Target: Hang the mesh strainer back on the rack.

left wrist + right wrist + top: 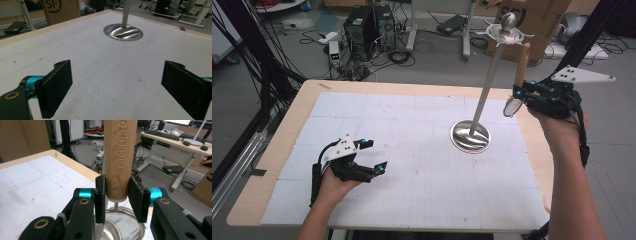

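Two grippers — right gripper [116, 202] clamped on strainer handle [120, 157] beside metal stand [470, 135]; left gripper [117, 85] apart, nearer than stand.

A lab is indicated: computer towers [368, 30] and floor cables [397, 55] at 11 o'clock, desks [175, 142] beyond.
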{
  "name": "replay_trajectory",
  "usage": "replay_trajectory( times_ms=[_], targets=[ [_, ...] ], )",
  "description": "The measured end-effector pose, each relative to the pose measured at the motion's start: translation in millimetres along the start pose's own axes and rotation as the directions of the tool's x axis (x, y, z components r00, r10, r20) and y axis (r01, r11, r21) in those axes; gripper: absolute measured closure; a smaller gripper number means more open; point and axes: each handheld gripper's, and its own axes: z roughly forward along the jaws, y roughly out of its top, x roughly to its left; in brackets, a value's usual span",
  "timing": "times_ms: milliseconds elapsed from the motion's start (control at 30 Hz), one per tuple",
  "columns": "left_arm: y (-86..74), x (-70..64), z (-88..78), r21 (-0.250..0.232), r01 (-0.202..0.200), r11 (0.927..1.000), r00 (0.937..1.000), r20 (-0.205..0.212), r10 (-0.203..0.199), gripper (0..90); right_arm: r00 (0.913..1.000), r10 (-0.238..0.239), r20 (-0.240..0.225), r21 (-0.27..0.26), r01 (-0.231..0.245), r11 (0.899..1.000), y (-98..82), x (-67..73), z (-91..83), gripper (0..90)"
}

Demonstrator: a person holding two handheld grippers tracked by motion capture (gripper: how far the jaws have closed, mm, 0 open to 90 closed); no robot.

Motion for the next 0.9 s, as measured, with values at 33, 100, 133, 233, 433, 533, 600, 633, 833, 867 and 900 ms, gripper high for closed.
replay_trajectory(
  times_ms=[33,100,133,233,433,533,600,633,833,867,900],
  targets=[
    [0.0,0.1,0.1,0.001,-0.001,1.0,1.0,-0.001,0.001,10.5,1.0,0.001,-0.004,0.002,-0.001,1.0,0.9,0.4,2.0,68.0],
    [0.0,-0.1,0.1,0.001,-0.001,1.0,1.0,0.001,0.001,10.5,1.0,0.004,-0.007,0.004,-0.004,1.0,2.2,1.1,5.8,68.0],
    [0.1,-0.1,0.1,0.0,-0.002,1.0,1.0,0.002,0.002,10.5,1.0,0.002,-0.006,0.008,-0.002,1.0,2.9,1.2,7.2,68.0],
    [0.2,-0.1,-0.4,-0.002,0.002,1.0,1.0,-0.001,-0.002,10.5,0.9999,0.01,-0.014,0.009,-0.01,1.0,3.7,1.2,11.1,67.8],
    [0.3,-0.4,-0.5,-0.004,0.002,1.0,1.0,0.0,-0.002,10.5,0.9999,0.013,-0.003,0.018,-0.013,1.0,2.0,2.8,13.2,55.1],
    [0.0,-0.2,-0.3,-0.001,0.002,1.0,1.0,-0.001,-0.002,10.5,0.9997,0.019,-0.016,0.008,-0.018,1.0,-2.3,5.2,9.9,55.0],
    [0.1,-0.3,-0.3,0.0,0.0,1.0,1.0,0.0,0.0,10.5,0.9998,0.008,-0.018,0.006,-0.008,1.0,-6.0,7.1,7.4,52.3],
    [0.1,-0.5,-0.4,0.0,0.001,1.0,1.0,-0.001,-0.001,10.5,0.9998,0.007,-0.02,0.009,-0.007,1.0,-8.2,8.1,6.1,50.6],
    [-0.5,-0.9,0.9,0.007,0.0,1.0,1.0,0.0,0.0,10.5,0.9993,-0.006,-0.036,0.005,0.006,1.0,-19.8,16.6,-1.6,49.2],
    [-0.4,-1.0,0.8,0.008,-0.002,1.0,1.0,0.0,0.002,10.5,0.9991,-0.011,-0.041,0.0,0.011,1.0,-20.9,18.3,-2.8,49.1],
    [-0.4,-1.0,0.7,0.007,-0.003,1.0,1.0,0.0,0.003,10.5,0.999,-0.015,-0.043,-0.004,0.015,1.0,-22.0,20.1,-3.6,48.6]
  ],
)
